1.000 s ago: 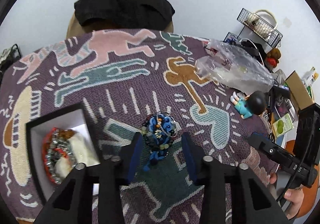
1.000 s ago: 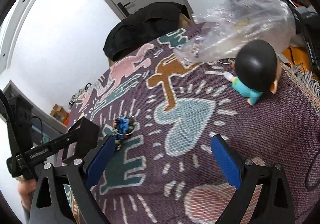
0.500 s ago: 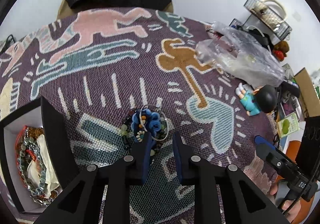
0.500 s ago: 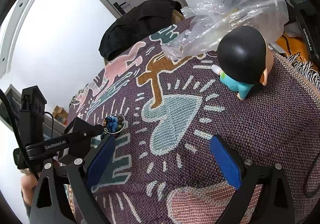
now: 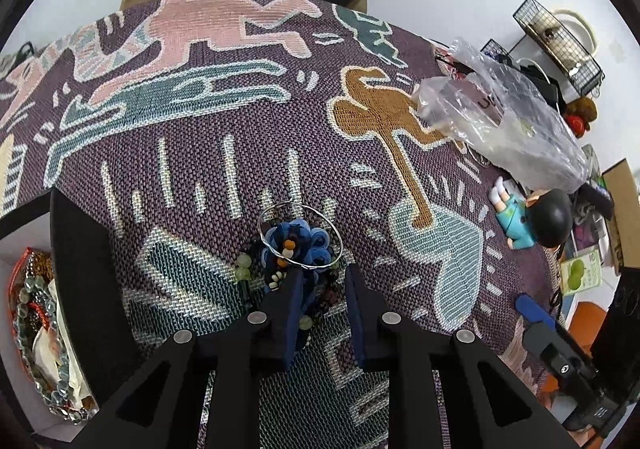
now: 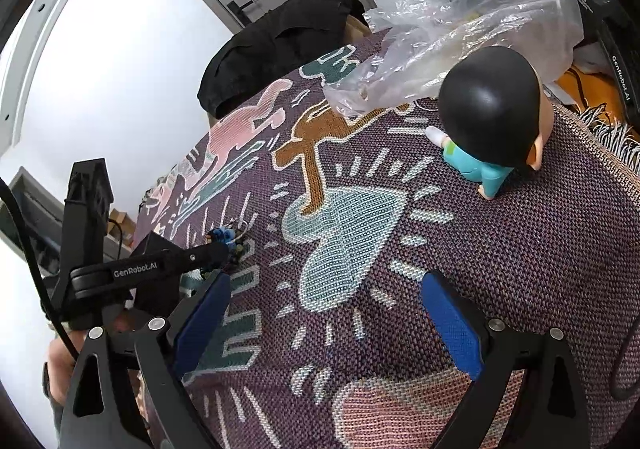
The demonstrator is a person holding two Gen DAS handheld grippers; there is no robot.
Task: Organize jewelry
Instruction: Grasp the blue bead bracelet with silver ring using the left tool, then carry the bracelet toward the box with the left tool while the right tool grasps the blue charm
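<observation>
The left tongs (image 5: 320, 281) were seen closed down on a cluster of blue fabric flowers, beads and a thin silver wire hoop (image 5: 296, 249), the navy pads set at the cluster's near edge. The cluster was found resting on the purple woven blanket with pastel figures (image 5: 224, 121), just ahead of the pads. To the left of these tongs a black-walled open box (image 5: 76, 265) was placed, with red and clear bead strands (image 5: 32, 313) piled inside. The right tongs (image 6: 324, 313) were held wide apart above the blanket, nothing between the blue pads. Ahead and to their right, a black-haired toy figure in teal clothes (image 6: 488, 129) was lying beside a crumpled clear plastic bag (image 6: 460, 21).
</observation>
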